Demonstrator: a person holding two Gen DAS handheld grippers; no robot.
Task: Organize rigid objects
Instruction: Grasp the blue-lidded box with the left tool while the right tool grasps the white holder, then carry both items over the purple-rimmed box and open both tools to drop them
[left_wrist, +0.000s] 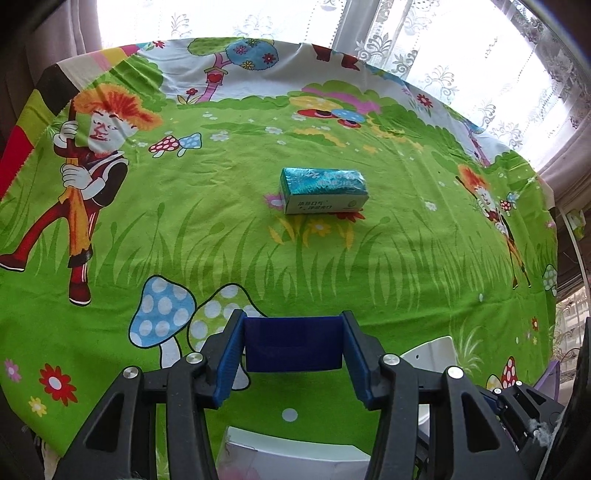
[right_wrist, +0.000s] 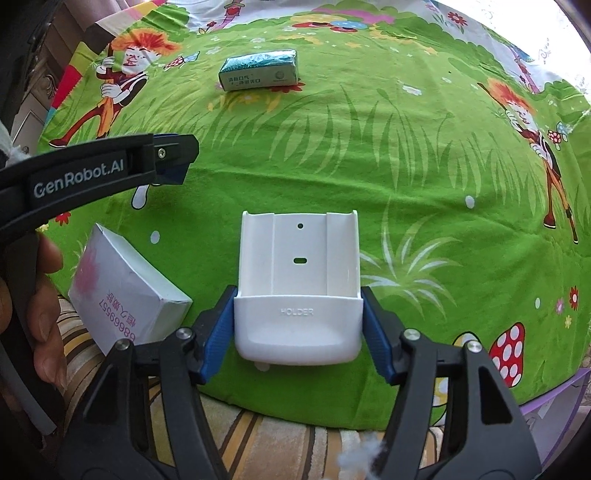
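My left gripper (left_wrist: 293, 328) is shut on a dark blue block (left_wrist: 293, 343), held above the green cartoon cloth (left_wrist: 332, 258). It also shows from the side in the right wrist view (right_wrist: 173, 158). My right gripper (right_wrist: 299, 321) has its blue pads on both sides of a white plastic holder (right_wrist: 299, 280) marked HOLDER, which lies on the cloth near the front edge. A teal and white box (left_wrist: 323, 190) lies on the cloth beyond both grippers; it also shows in the right wrist view (right_wrist: 258, 70).
A white box with pink print (right_wrist: 125, 291) lies at the front left edge of the cloth, also seen low in the left wrist view (left_wrist: 288, 458). A striped fabric (right_wrist: 258, 443) lies below the cloth's front edge. Lace curtains (left_wrist: 443, 55) hang behind the table.
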